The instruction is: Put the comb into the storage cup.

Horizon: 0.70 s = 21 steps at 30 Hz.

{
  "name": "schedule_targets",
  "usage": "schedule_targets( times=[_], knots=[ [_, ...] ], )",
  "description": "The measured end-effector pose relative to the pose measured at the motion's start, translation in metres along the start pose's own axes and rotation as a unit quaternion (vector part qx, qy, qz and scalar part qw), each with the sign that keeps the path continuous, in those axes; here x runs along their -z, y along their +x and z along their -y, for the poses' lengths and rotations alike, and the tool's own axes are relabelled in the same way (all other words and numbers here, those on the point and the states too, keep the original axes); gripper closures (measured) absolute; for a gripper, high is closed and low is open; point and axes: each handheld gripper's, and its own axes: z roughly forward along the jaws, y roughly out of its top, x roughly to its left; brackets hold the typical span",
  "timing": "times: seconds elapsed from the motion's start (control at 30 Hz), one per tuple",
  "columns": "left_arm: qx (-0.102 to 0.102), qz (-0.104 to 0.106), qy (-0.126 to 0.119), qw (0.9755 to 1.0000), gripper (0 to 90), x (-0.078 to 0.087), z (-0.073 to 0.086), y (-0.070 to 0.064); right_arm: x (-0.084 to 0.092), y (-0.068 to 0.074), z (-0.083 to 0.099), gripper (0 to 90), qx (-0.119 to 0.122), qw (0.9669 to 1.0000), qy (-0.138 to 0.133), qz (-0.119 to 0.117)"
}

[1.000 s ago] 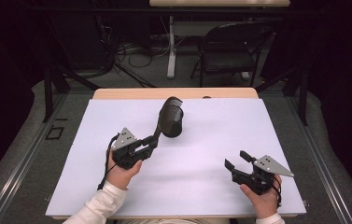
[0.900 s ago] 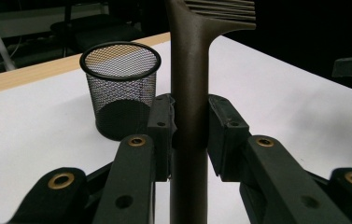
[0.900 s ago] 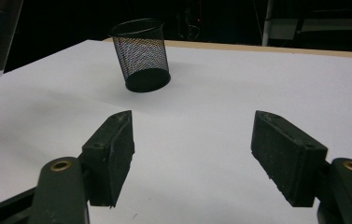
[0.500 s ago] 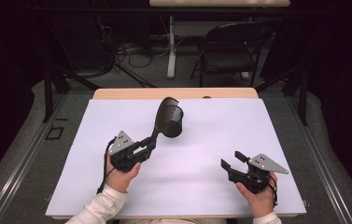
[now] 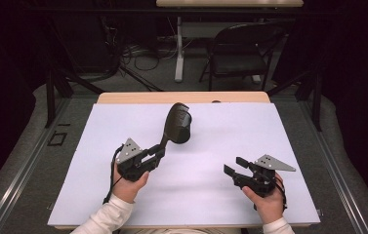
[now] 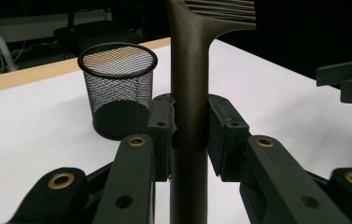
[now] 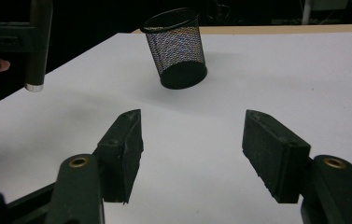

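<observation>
Pinching the dark spatula point(image 5: 174, 127) by its handle, your left gripper point(image 5: 158, 152) holds it off the white table point(image 5: 211, 195), blade end raised over the mesh cup point(image 6: 117, 91), which looks like the place you mean to drop it. The grip sits low on the handle, leaving the slotted head free. Against the earlier frames, that hand and the tool have hardly shifted. To the right, your right gripper point(image 5: 234, 165) hovers near the table's front edge with nothing between its pads point(image 7: 122, 149); its jaws have just been closing, though a clear gap remains.
</observation>
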Motion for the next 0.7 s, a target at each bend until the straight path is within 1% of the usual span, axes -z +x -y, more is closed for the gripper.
schedule_targets(
  times=[0.07, 0.1, 0.13, 0.17, 0.2, 0.23, 0.27, 0.3, 0.33, 0.37, 0.4, 0.5, 0.6, 0.7],
  knots=[
    [0.0, 0.002, 0.0, 1.0, 72.5, -0.001, 0.0, -0.001, -0.001, 0.001, -0.003, 37.3, 0.005, 1.0, -0.002, 0.003],
    [-0.001, 0.004, 0.001, 1.0, 72.5, -0.001, 0.001, -0.002, -0.002, 0.002, -0.004, 37.0, 0.002, 1.0, 0.0, 0.0],
    [-0.003, 0.004, 0.0, 1.0, 72.5, -0.002, 0.001, -0.002, -0.003, 0.002, -0.005, 36.7, 0.006, 1.0, 0.006, -0.002],
    [-0.003, 0.003, 0.0, 1.0, 72.5, -0.002, 0.001, -0.003, -0.004, 0.004, -0.006, 36.3, 0.008, 0.9999, 0.006, -0.004],
    [-0.003, 0.003, 0.0, 1.0, 72.6, -0.002, 0.001, -0.004, -0.004, 0.005, -0.007, 34.8, 0.015, 0.9998, 0.009, 0.002],
    [-0.005, 0.004, -0.001, 1.0, 72.6, -0.002, 0.002, -0.004, -0.006, 0.007, -0.009, 34.8, 0.014, 0.9998, 0.011, 0.001],
    [-0.006, 0.002, -0.002, 1.0, 72.5, -0.002, 0.002, -0.005, -0.008, 0.008, -0.01, 35.0, 0.017, 0.9998, 0.014, -0.004],
    [-0.006, 0.005, -0.001, 1.0, 72.6, -0.003, 0.002, -0.005, -0.01, 0.009, -0.011, 35.0, 0.022, 0.9996, 0.019, -0.004],
    [-0.007, 0.005, -0.002, 1.0, 72.5, -0.003, 0.002, -0.005, -0.012, 0.011, -0.012, 35.0, 0.022, 0.9995, 0.021, -0.003],
    [-0.007, 0.004, -0.001, 1.0, 72.6, -0.004, 0.002, -0.005, -0.013, 0.011, -0.014, 34.9, 0.023, 0.9993, 0.028, -0.003],
    [-0.006, 0.005, 0.0, 1.0, 72.5, -0.004, 0.002, -0.005, -0.015, 0.012, -0.016, 34.9, 0.021, 0.9993, 0.029, -0.007],
    [-0.009, 0.006, 0.003, 0.9999, 72.5, -0.005, 0.003, -0.006, -0.02, 0.016, -0.019, 34.9, 0.031, 0.9987, 0.039, -0.008],
    [-0.014, 0.005, 0.003, 0.9999, 72.5, -0.005, 0.003, -0.006, -0.025, 0.019, -0.021, 34.6, 0.027, 0.9987, 0.041, -0.016],
    [-0.016, 0.004, 0.003, 0.9999, 72.5, -0.005, 0.003, -0.007, -0.029, 0.023, -0.025, 35.3, 0.025, 0.9986, 0.039, -0.025]
  ],
)
